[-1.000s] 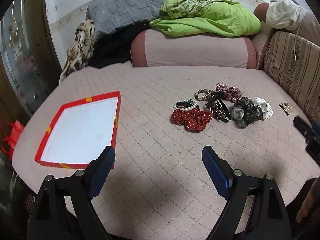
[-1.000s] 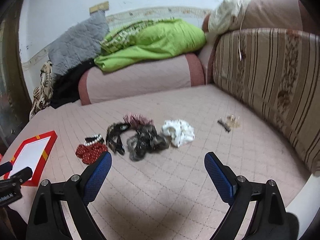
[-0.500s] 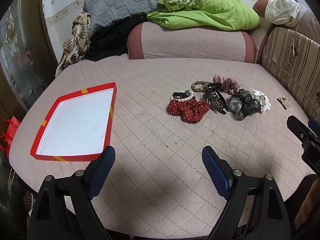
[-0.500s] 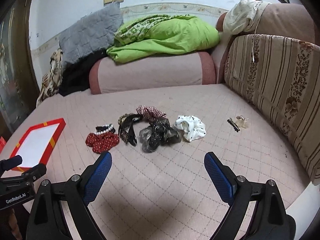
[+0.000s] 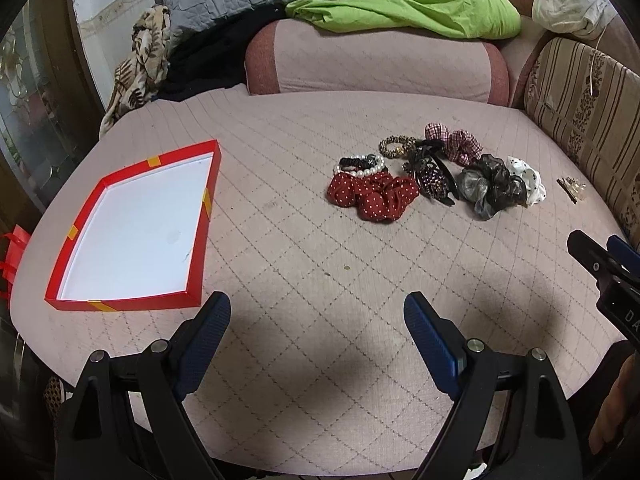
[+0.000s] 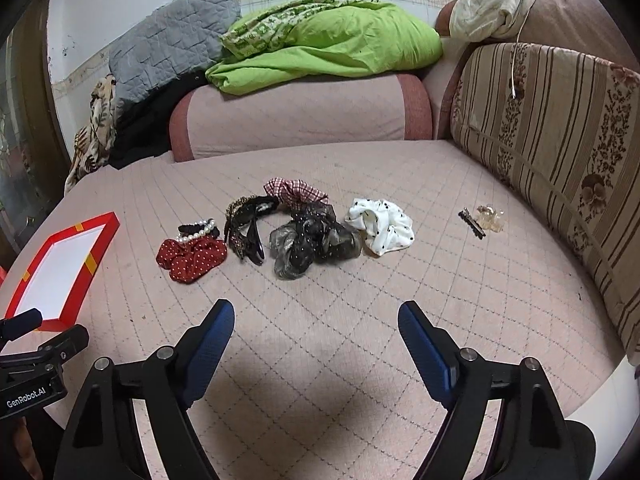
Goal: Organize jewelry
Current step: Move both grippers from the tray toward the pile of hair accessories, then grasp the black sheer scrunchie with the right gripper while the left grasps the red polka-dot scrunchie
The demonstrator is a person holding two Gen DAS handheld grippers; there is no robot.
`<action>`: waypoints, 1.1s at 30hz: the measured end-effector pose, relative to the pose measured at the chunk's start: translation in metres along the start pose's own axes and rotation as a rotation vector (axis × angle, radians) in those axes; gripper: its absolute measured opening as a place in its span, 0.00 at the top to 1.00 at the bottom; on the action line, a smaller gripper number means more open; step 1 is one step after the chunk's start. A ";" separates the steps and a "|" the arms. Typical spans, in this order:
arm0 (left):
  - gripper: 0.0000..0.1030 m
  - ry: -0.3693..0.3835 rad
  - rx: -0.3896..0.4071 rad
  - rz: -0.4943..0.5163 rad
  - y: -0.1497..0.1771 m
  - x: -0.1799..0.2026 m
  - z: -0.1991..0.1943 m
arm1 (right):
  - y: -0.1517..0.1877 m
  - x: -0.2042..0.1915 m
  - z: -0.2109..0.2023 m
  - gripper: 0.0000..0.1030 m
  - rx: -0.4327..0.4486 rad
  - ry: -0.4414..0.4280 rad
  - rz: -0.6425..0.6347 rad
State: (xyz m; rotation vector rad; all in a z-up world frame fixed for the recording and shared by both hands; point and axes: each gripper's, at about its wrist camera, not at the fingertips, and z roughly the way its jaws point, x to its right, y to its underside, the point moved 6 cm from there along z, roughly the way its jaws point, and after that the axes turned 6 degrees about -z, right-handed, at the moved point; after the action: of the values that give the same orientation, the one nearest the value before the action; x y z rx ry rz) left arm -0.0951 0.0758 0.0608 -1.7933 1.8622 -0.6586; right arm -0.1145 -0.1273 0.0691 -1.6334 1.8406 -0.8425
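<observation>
Hovering over the quilted cushion (image 6: 360, 280), we held the left gripper (image 5: 316, 336) and right gripper (image 6: 316, 340) spread wide, both empty. Hair ties (image 6: 296, 228) sat heaped ahead, red tray (image 5: 200, 240) well apart leftward; best to pinch one piece cleanly from the pile's edge.

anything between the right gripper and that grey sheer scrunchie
Nothing visible does. The open right gripper hovers over bare quilted cushion, and the grey sheer scrunchie lies straight ahead at the pile's near edge.
</observation>
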 end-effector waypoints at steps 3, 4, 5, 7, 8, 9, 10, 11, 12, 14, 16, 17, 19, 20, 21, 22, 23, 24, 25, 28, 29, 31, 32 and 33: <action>0.15 0.004 -0.018 -0.001 0.002 0.000 0.007 | 0.002 0.000 0.006 0.15 -0.017 -0.001 0.006; 0.15 0.004 -0.022 -0.001 0.003 0.001 0.008 | 0.003 0.000 0.007 0.15 -0.023 -0.003 0.009; 0.15 0.005 -0.026 -0.001 0.003 0.001 0.010 | 0.004 0.001 0.009 0.15 -0.029 -0.004 0.012; 0.15 0.006 -0.035 -0.001 0.004 0.001 0.013 | 0.006 0.002 0.013 0.15 -0.040 -0.004 0.016; 0.15 0.007 -0.038 -0.001 0.005 0.001 0.015 | 0.007 0.002 0.015 0.15 -0.045 -0.004 0.017; 0.15 0.007 -0.042 0.000 0.005 0.001 0.017 | 0.008 0.002 0.016 0.15 -0.049 -0.004 0.018; 0.15 0.008 -0.047 0.000 0.005 0.001 0.019 | 0.009 0.003 0.018 0.15 -0.054 -0.005 0.019; 0.15 0.007 -0.051 0.000 0.006 0.001 0.021 | 0.009 0.003 0.020 0.15 -0.057 -0.006 0.019; 0.15 0.006 -0.056 0.001 0.006 0.001 0.023 | 0.009 0.003 0.021 0.15 -0.060 -0.006 0.019; 0.15 0.007 -0.064 0.001 0.007 0.000 0.026 | 0.010 0.003 0.024 0.15 -0.066 -0.007 0.021; 0.15 0.007 -0.073 0.000 0.007 -0.001 0.031 | 0.011 0.004 0.027 0.15 -0.072 -0.008 0.023; 0.15 0.006 -0.078 -0.001 0.008 -0.001 0.033 | 0.012 0.004 0.029 0.15 -0.076 -0.008 0.024; 0.15 0.004 -0.085 -0.004 0.008 -0.002 0.037 | 0.013 0.005 0.032 0.15 -0.083 -0.011 0.029; 0.15 0.004 -0.088 -0.005 0.008 -0.003 0.039 | 0.014 0.005 0.034 0.15 -0.088 -0.013 0.032; 0.15 0.006 -0.090 -0.006 0.008 -0.004 0.040 | 0.015 0.005 0.035 0.15 -0.091 -0.016 0.034; 0.15 0.008 -0.091 -0.009 0.006 -0.004 0.042 | 0.015 0.006 0.038 0.15 -0.095 -0.020 0.038; 0.15 0.014 -0.090 -0.013 0.004 -0.006 0.044 | 0.015 0.007 0.039 0.15 -0.098 -0.023 0.041; 0.15 0.018 -0.087 -0.018 0.002 -0.008 0.045 | 0.015 0.008 0.041 0.15 -0.100 -0.026 0.044; 0.15 0.020 -0.083 -0.024 -0.002 -0.010 0.046 | 0.013 0.010 0.044 0.15 -0.102 -0.027 0.047; 0.15 0.037 -0.066 -0.041 -0.016 -0.015 0.051 | 0.007 0.013 0.050 0.15 -0.102 -0.033 0.051; 0.15 0.045 -0.060 -0.046 -0.021 -0.016 0.053 | 0.005 0.015 0.052 0.15 -0.102 -0.035 0.053; 0.15 0.077 -0.063 -0.064 -0.034 -0.018 0.061 | -0.002 0.018 0.057 0.18 -0.098 -0.041 0.059; 0.15 0.095 -0.071 -0.076 -0.038 -0.018 0.066 | -0.005 0.019 0.060 0.20 -0.098 -0.047 0.062; 0.15 0.119 -0.085 -0.091 -0.044 -0.018 0.072 | -0.008 0.020 0.063 0.21 -0.098 -0.055 0.066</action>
State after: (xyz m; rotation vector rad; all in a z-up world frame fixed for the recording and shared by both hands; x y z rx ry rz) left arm -0.0149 0.0906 0.0326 -1.9418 1.9210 -0.7443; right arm -0.0650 -0.1546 0.0334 -1.6285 1.9129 -0.6821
